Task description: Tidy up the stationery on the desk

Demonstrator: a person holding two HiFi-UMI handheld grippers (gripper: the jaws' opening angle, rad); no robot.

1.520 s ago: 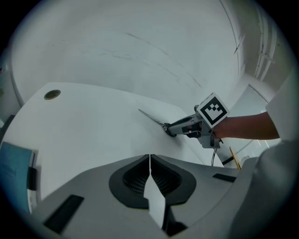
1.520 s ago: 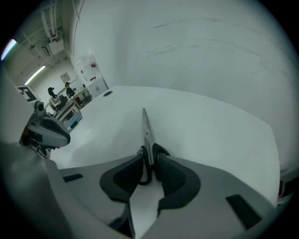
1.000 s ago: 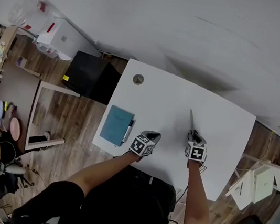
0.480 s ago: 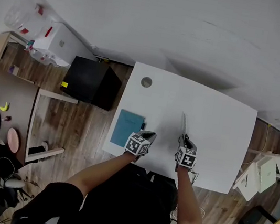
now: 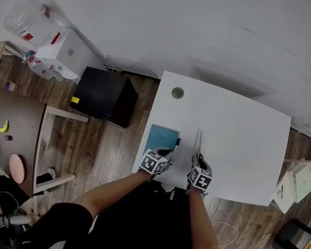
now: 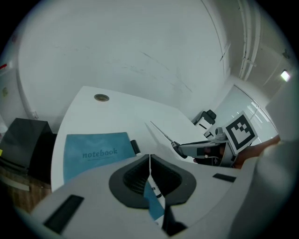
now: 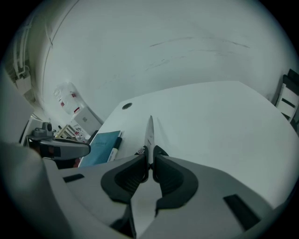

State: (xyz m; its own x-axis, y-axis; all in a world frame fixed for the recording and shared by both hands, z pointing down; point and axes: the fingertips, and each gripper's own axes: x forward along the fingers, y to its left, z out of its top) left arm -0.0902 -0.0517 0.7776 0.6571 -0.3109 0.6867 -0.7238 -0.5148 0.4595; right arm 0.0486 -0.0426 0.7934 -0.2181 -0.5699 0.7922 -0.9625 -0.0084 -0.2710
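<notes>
A blue notebook (image 5: 162, 140) lies at the white desk's (image 5: 242, 135) front left, with a black-capped marker (image 5: 177, 142) along its right edge. My left gripper (image 5: 165, 152) hovers over the notebook's near edge, jaws shut with nothing between them; the left gripper view shows the notebook (image 6: 96, 151) and marker (image 6: 134, 146) just ahead. My right gripper (image 5: 199, 159) is shut on a pair of scissors (image 5: 199, 141), blades closed and pointing away. In the right gripper view the scissors (image 7: 149, 133) stick out past the jaws, and the notebook (image 7: 100, 147) lies to the left.
A round cable hole (image 5: 177, 93) sits at the desk's far left corner. Left of the desk stand a black box (image 5: 104, 94), a white box (image 5: 67, 50) and a brown side table (image 5: 13, 127). A white chair (image 5: 299, 180) is at the right.
Both grippers have moved left along the desk's front edge. The right one has carried the scissors closer to the notebook, and the left one now hangs over the notebook.
</notes>
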